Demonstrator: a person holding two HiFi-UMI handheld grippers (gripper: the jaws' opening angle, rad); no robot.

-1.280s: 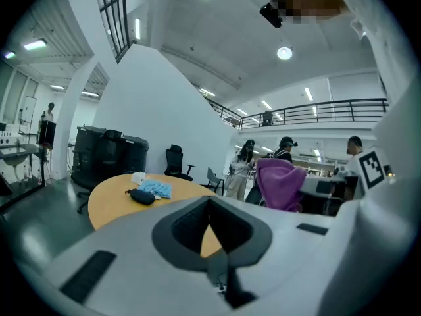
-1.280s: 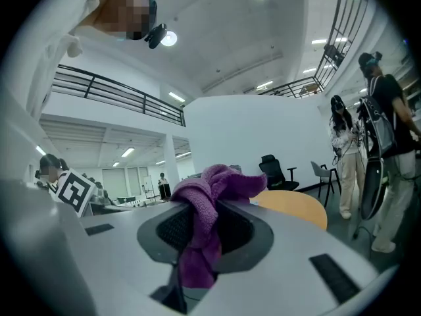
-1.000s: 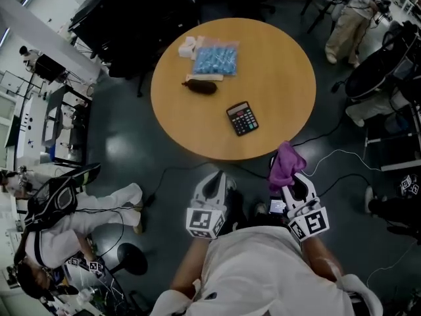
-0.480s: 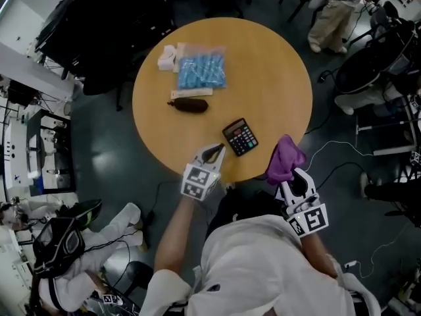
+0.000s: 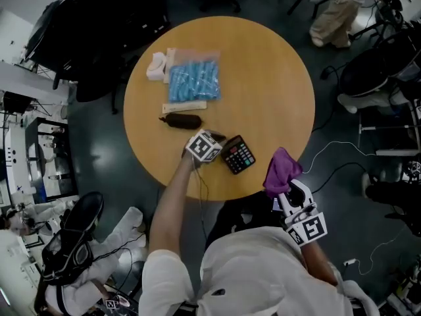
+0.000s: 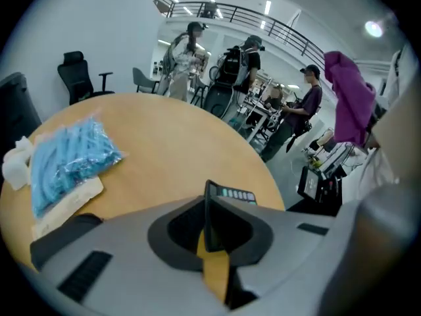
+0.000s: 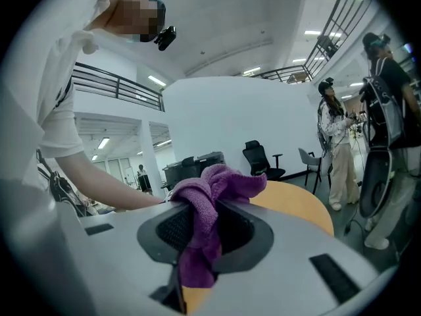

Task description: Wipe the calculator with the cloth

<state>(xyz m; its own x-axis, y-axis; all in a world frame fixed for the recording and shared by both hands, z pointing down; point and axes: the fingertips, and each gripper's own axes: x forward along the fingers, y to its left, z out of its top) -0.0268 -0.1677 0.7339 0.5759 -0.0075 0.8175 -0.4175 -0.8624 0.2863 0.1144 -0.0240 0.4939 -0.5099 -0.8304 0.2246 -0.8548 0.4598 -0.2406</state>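
Note:
A black calculator (image 5: 238, 155) lies near the front edge of the round wooden table (image 5: 263, 78). My left gripper (image 5: 219, 139) is shut and empty, tilted down over the table, its tips just left of the calculator. In the left gripper view the shut jaws (image 6: 209, 196) hide most of the calculator (image 6: 238, 194); only its top edge shows. My right gripper (image 5: 283, 188) hangs off the table's front edge, shut on a purple cloth (image 5: 281, 168). In the right gripper view the cloth (image 7: 209, 203) bunches out between the jaws.
A blue packet (image 5: 193, 81), a white wad (image 5: 156, 65), a beige strip (image 5: 184, 106) and a dark oblong object (image 5: 181, 121) lie on the table's left half. Black chairs and cables ring the table. Several people stand beyond the table (image 6: 191, 51).
My left gripper has swung from beside my body out over the table and down next to the calculator. My right gripper, with the cloth, has shifted a little along the table's front edge.

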